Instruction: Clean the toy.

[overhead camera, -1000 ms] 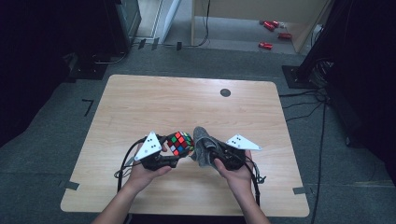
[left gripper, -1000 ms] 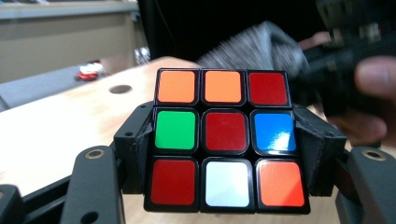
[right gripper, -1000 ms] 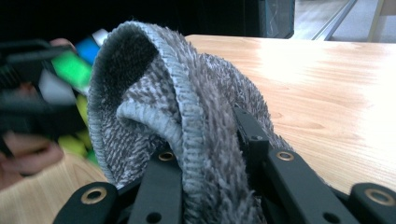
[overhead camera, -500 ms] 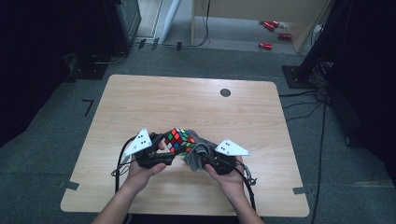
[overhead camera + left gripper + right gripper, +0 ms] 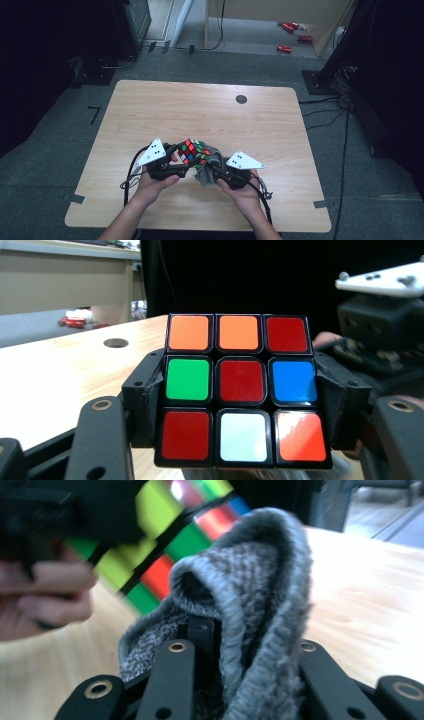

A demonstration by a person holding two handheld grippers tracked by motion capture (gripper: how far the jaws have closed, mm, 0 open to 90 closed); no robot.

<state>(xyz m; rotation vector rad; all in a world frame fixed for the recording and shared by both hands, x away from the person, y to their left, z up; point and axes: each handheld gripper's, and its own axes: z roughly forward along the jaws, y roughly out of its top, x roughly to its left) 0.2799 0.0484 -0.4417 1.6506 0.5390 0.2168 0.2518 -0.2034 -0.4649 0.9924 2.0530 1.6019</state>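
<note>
Near the table's (image 5: pixel 150 110) front edge, roughly midway along it: a puzzle cube (image 5: pixel 194 151) lifted above the wood. Left gripper (image 5: pixel 176 160) clamped on that cube, one black jaw pressed flat against each side at the middle row, as seen in the left gripper view (image 5: pixel 243 390); facing that camera, orange, orange, red along the top row, green, red, blue across the middle, red, white, orange-red along the bottom. Right gripper (image 5: pixel 212 172) just beside, to the right, jaws pinched on a grey knitted cloth (image 5: pixel 210 162). In the right gripper view, the cloth (image 5: pixel 250 595) bunched up in a fold between the two jaws and rising against the cube (image 5: pixel 165 545), touching its near face. Farther back toward the table's rear edge, a dark round hole (image 5: pixel 241 99), well apart from both hands.
</note>
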